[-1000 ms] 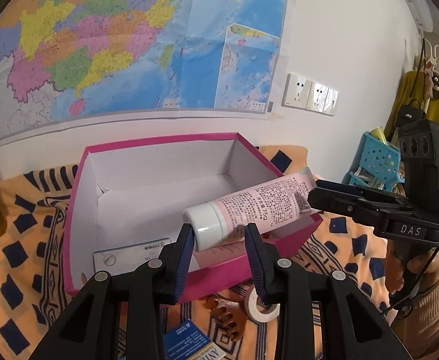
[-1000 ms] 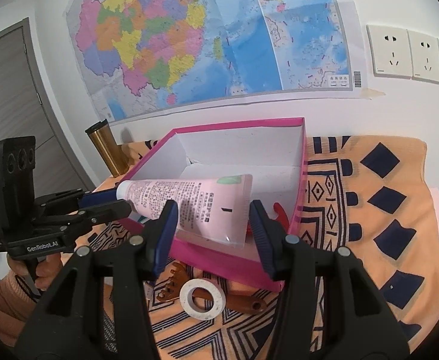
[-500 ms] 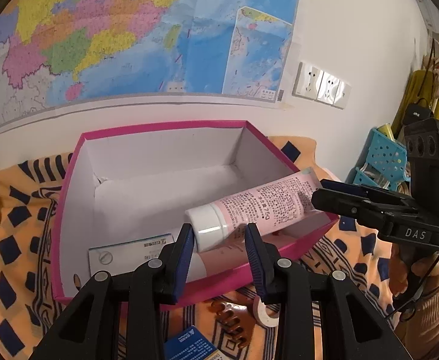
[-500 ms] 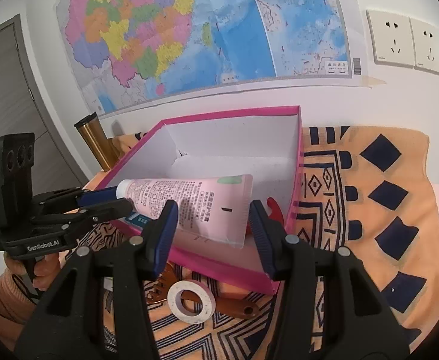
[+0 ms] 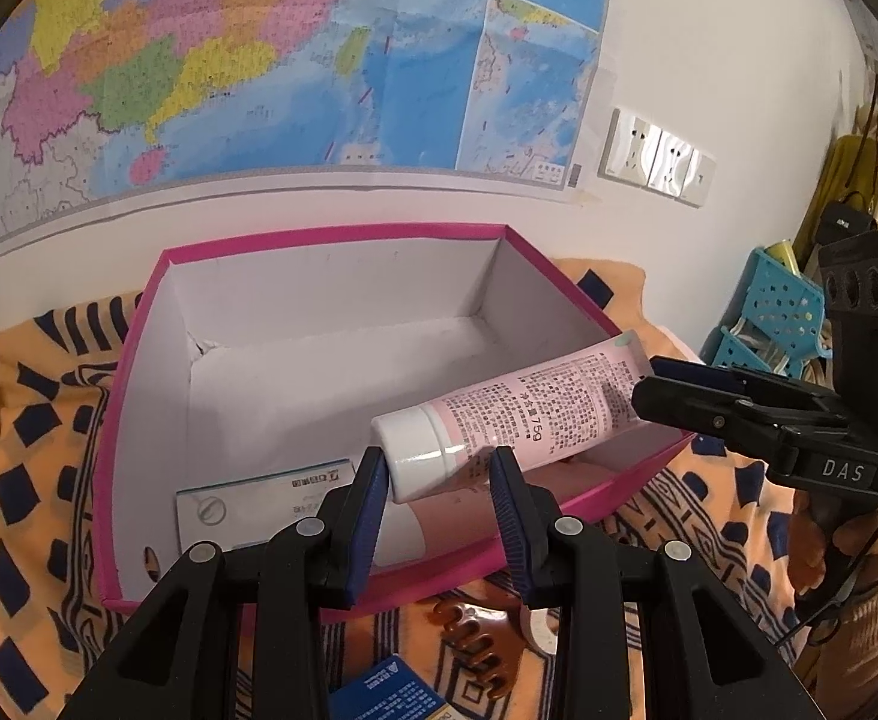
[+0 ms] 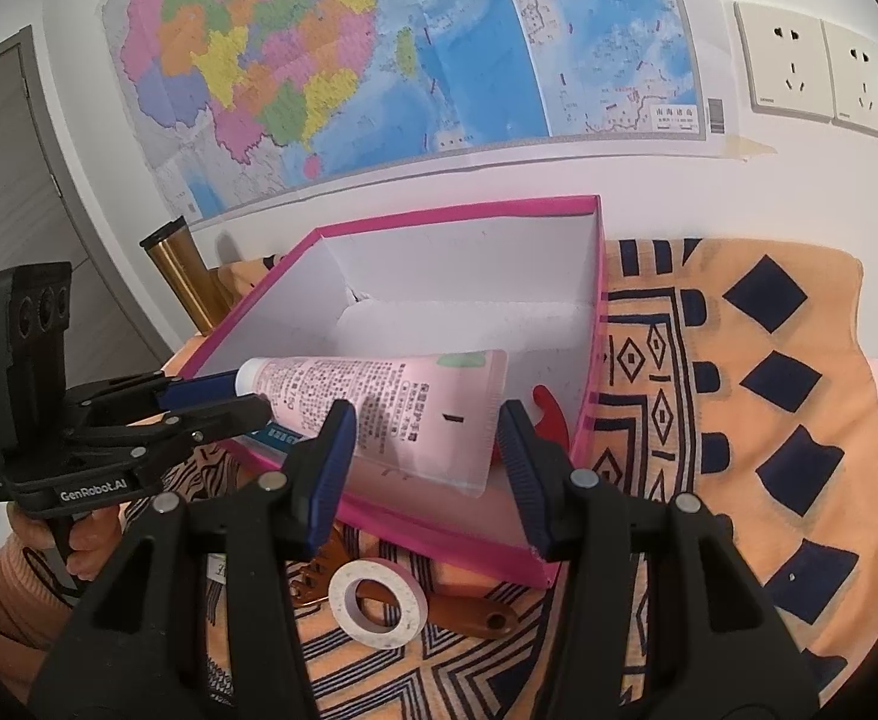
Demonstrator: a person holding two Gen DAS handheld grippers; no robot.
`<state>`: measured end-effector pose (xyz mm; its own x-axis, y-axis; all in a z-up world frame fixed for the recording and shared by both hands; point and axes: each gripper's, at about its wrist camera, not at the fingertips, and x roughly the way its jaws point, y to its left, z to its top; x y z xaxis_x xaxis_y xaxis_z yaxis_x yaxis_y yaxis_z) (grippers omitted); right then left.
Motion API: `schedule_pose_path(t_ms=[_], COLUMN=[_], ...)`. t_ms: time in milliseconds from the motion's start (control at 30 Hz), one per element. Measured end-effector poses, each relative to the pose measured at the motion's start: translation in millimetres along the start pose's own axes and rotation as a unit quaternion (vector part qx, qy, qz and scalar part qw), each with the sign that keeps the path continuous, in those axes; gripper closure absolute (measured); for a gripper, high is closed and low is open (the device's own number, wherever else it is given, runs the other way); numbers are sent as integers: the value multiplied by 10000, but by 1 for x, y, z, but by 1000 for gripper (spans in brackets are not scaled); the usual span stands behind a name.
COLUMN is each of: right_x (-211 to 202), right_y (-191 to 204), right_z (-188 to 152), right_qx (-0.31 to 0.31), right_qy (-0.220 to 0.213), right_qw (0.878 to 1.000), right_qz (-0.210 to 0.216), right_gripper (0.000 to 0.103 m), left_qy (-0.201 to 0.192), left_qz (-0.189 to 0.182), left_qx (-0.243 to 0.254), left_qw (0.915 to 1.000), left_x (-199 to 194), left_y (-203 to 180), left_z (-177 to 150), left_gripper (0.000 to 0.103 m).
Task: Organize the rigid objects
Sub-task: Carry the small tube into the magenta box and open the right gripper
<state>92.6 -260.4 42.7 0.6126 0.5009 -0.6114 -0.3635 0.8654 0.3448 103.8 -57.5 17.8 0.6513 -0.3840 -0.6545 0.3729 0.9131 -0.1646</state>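
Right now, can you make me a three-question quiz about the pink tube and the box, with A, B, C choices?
1. Where is the pink tube?
A. Held over the pink box
B. Flat on the patterned cloth
C. Standing on the floor

2. What colour is the tube's cap?
A. Blue
B. White
C. Gold

3. How is the left gripper?
A. Jaws wide open, holding nothing
B. Jaws shut on the cap end
C. Lying inside the box

Answers:
1 A: both grippers carry it above the box's open top.
2 B: the cap is plain white in the left wrist view.
3 B: the jaws press the cap end, while the right gripper takes the flat end.
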Motion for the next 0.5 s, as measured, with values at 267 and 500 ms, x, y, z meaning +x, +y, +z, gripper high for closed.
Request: schedule_pose_path(t_ms=[267,500], right_x=[2,5], right_y=[0,-1], right_z=[-1,-1], right_qx=[-24,12], right_qy=[34,46], right_qw=[10000,9997], right_qz=[-46,-226], right_gripper=[51,49], left_qy=[89,147], left_qz=[-21,113], left_qx=[-41,-53], left_qw=[9999,9998], left_x=[6,13], left_y=[3,4], left_z=[-2,-4], left_gripper=[69,68])
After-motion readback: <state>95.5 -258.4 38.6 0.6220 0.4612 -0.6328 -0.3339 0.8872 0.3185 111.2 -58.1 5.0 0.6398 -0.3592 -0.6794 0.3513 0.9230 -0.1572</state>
